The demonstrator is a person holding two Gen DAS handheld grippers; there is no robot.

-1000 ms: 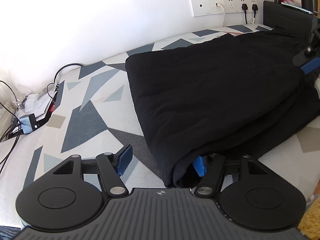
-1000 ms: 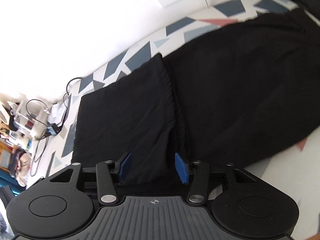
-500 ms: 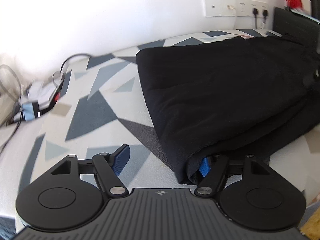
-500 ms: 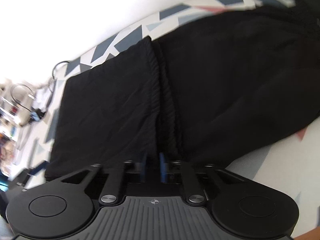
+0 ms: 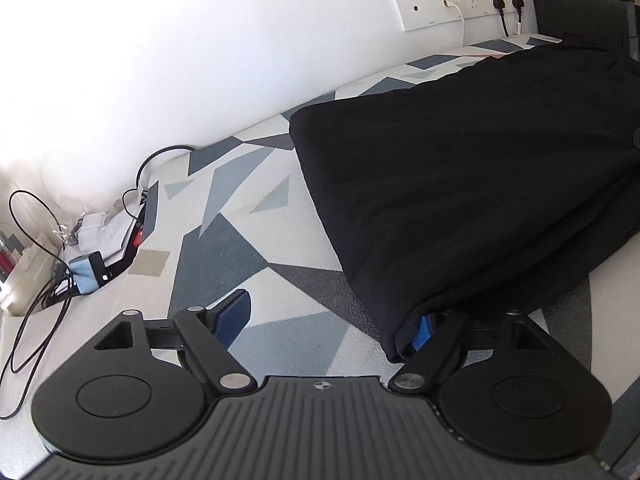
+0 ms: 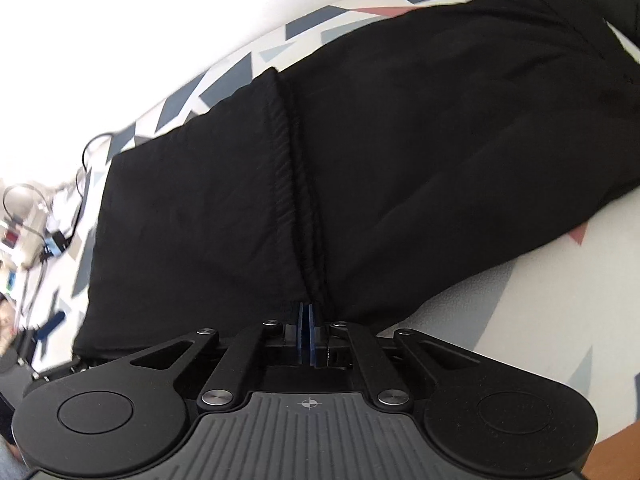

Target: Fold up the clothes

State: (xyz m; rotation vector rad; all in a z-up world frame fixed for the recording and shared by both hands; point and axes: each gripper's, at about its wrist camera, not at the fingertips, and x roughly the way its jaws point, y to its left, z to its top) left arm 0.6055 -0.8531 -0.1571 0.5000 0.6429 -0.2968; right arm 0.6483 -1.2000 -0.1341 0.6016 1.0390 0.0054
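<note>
Now, from your left wrist, the left gripper (image 5: 326, 318) has just been opening; its jaws stand wide, one pad tucked beneath the black garment (image 5: 472, 184) corner, bare patterned cover (image 5: 224, 240) alongside. From your right wrist, the right gripper (image 6: 307, 326) is clamped shut, apparently on the garment's ribbed hem (image 6: 298, 184); its pad tips are hidden.

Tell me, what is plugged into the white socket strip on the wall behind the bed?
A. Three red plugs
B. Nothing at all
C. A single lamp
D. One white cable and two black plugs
D: in the left wrist view the socket strip holds a white cable and two black plugs, above the black garment.
</note>
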